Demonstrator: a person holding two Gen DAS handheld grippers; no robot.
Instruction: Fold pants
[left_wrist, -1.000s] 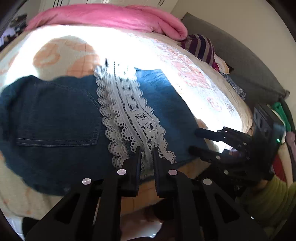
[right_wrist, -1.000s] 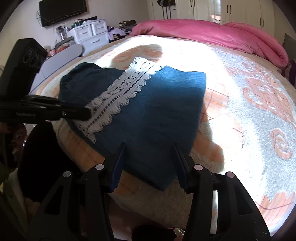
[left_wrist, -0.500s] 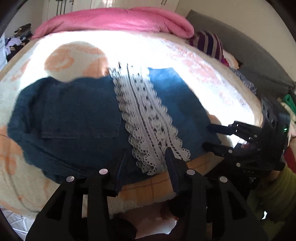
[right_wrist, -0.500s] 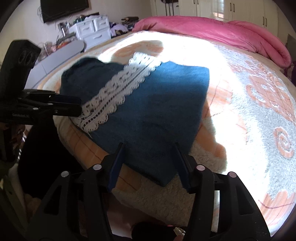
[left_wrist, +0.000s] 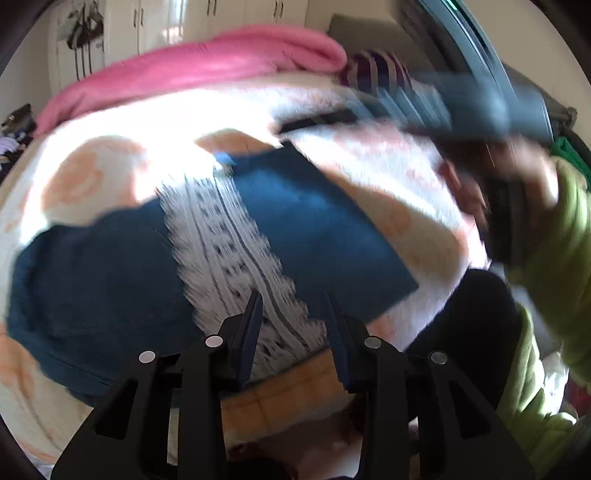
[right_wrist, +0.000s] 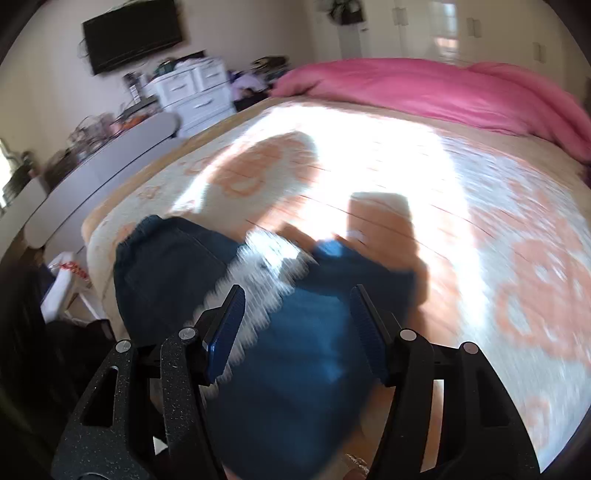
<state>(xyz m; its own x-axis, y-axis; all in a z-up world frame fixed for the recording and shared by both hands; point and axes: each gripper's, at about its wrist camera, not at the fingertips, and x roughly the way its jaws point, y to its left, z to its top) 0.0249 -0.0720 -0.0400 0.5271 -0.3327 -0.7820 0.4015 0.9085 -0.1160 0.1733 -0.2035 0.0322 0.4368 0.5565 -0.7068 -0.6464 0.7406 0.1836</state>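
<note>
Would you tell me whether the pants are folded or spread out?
Folded: the pants lie as a compact block, lace trim on top.

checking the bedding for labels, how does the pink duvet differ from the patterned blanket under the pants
The pink duvet is plain pink and bunched in a heap along the bed's far edge; the patterned blanket is cream with orange motifs and spread flat. The blanket carries the folded denim pants; the duvet carries nothing visible. Both lie on the bed.

Both wrist views near pants (left_wrist: 317, 221)
</note>
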